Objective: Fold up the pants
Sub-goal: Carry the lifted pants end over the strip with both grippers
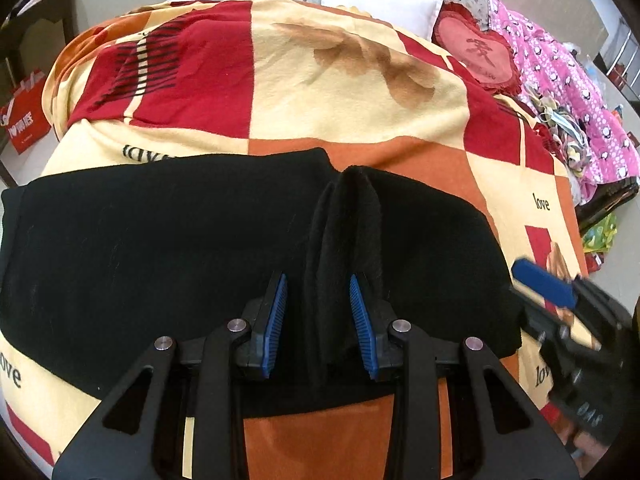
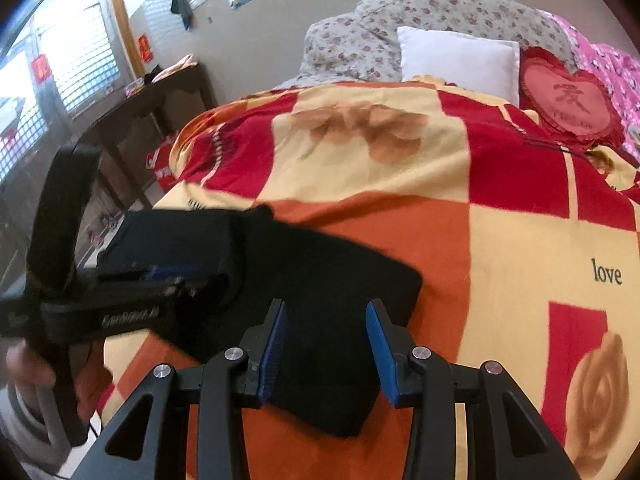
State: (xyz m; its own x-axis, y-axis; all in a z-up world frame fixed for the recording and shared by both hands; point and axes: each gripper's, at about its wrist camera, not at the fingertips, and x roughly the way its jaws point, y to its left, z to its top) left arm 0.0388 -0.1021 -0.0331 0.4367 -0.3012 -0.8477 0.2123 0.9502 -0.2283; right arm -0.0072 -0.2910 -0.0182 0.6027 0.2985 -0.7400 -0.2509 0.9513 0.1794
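Observation:
The black pants [image 1: 160,248] lie folded across a patterned blanket [image 1: 320,92] on the bed. A raised ridge of black cloth [image 1: 344,232] stands up between the blue pads of my left gripper [image 1: 319,296], whose jaws are apart around it without pinching. In the right wrist view the pants [image 2: 336,280] lie under my right gripper [image 2: 326,320], which is open just above their right end. The left gripper shows blurred in the right wrist view [image 2: 120,296]; the right gripper shows blurred at the left wrist view's right edge [image 1: 560,300].
A white pillow [image 2: 460,60], a red heart cushion [image 2: 568,100] and a floral quilt [image 2: 400,16] lie at the bed's head. Pink bedding [image 1: 560,80] runs along the right side. A dark wooden table [image 2: 132,112] stands left of the bed. A red bag [image 1: 24,116] sits on the floor.

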